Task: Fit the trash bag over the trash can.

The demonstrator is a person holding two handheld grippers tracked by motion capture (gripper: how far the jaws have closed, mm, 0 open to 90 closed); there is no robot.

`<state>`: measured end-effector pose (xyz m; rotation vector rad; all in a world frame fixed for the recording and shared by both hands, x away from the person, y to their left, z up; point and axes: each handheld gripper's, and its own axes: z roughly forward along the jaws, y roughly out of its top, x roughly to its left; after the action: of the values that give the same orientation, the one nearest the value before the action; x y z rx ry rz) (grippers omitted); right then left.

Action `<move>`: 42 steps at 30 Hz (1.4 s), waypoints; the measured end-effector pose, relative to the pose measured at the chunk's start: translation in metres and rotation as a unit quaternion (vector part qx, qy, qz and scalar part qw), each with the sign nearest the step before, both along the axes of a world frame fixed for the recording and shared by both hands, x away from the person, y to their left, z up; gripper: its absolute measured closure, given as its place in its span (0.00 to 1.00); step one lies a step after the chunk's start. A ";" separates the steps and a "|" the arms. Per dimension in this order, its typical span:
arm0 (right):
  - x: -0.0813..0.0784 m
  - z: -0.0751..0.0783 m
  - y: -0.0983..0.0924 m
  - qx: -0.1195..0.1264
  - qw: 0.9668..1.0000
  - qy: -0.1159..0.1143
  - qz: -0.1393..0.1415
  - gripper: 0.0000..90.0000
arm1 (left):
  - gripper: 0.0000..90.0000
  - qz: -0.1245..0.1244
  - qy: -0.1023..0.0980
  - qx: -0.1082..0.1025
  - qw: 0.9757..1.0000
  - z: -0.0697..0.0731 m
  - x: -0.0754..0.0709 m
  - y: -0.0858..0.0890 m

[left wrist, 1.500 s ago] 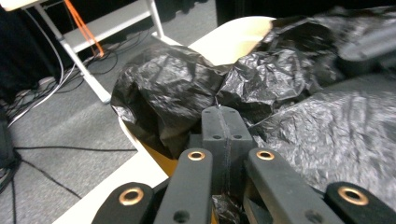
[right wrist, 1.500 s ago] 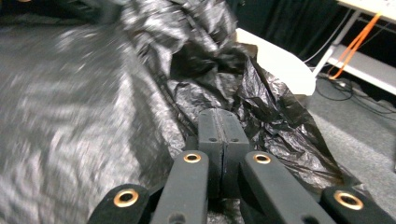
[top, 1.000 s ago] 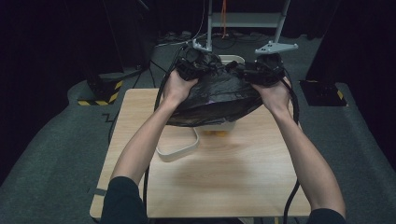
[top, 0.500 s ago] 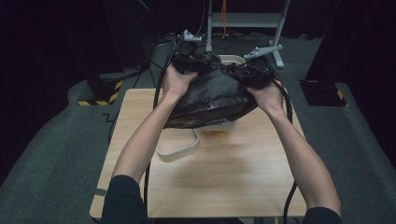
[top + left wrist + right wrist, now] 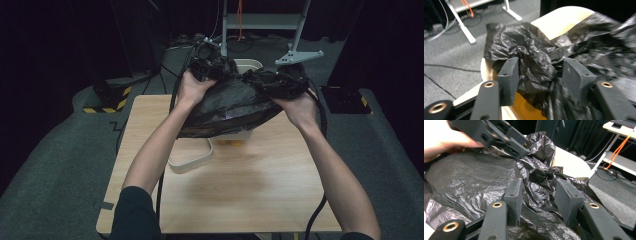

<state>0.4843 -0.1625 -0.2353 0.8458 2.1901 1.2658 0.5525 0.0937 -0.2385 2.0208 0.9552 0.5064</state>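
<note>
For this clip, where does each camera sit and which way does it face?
High view: fixed above the person's side, looking forward and down on the table; both forearms reach to the black bag, left gripper, right gripper.
Left gripper view: rides the left gripper, looking along its parted jaws into crumpled bag over a cream bin.
Right gripper view: rides the right gripper, jaws apart over the bag; the person's left hand shows.
Shared: bag and bin.

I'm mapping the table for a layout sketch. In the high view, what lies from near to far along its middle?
Bare wooden tabletop → loose cream oval ring → crumpled black plastic bag → cream bin rim.
</note>
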 end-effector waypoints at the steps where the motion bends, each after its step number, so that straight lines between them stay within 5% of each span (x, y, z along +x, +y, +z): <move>1: 0.000 -0.001 -0.001 0.004 1.000 0.002 0.003 0.63 | 0.49 -0.002 -0.007 -0.006 1.000 0.003 -0.006 0.003; 6: -0.001 -0.011 -0.001 0.007 1.000 0.010 0.015 0.67 | 0.44 -0.025 -0.029 -0.023 0.999 0.010 -0.040 0.022; 10: 0.000 -0.014 0.002 -0.005 1.000 0.010 0.028 0.89 | 0.41 -0.048 -0.033 -0.036 0.998 0.004 -0.071 0.036; 13: 0.008 -0.018 0.006 -0.013 0.999 0.022 0.025 0.99 | 0.38 -0.049 -0.034 -0.026 0.998 -0.005 -0.085 0.038; 16: 0.014 -0.021 0.008 -0.002 1.000 0.021 0.024 0.95 | 0.40 -0.048 -0.035 -0.017 0.998 -0.010 -0.090 0.039; 18: 0.011 -0.019 0.009 0.004 1.000 0.012 0.017 0.84 | 0.52 -0.049 -0.040 -0.016 0.998 -0.012 -0.090 0.040; 25: -0.009 -0.007 -0.007 0.029 0.999 -0.013 0.019 0.69 | 0.84 -0.056 -0.047 -0.028 0.997 -0.008 -0.086 0.039; 33: -0.024 -0.008 -0.013 0.011 0.999 -0.015 0.036 0.65 | 0.95 -0.055 -0.049 -0.018 0.997 0.003 -0.077 0.035; 35: -0.022 -0.012 -0.012 0.006 0.999 -0.010 0.036 0.67 | 0.96 -0.053 -0.046 -0.016 0.997 0.004 -0.072 0.035; 40: -0.012 -0.015 -0.011 0.011 0.999 0.003 0.053 0.97 | 0.98 -0.037 -0.043 -0.014 0.998 0.006 -0.053 0.033; 42: -0.010 -0.015 -0.007 -0.003 0.999 -0.002 0.047 1.00 | 0.99 -0.032 -0.042 -0.017 0.998 0.007 -0.047 0.032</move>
<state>0.4746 -0.1697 -0.2499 0.7460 2.2530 1.3024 0.5056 0.1254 -0.2316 1.9778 0.8407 0.5333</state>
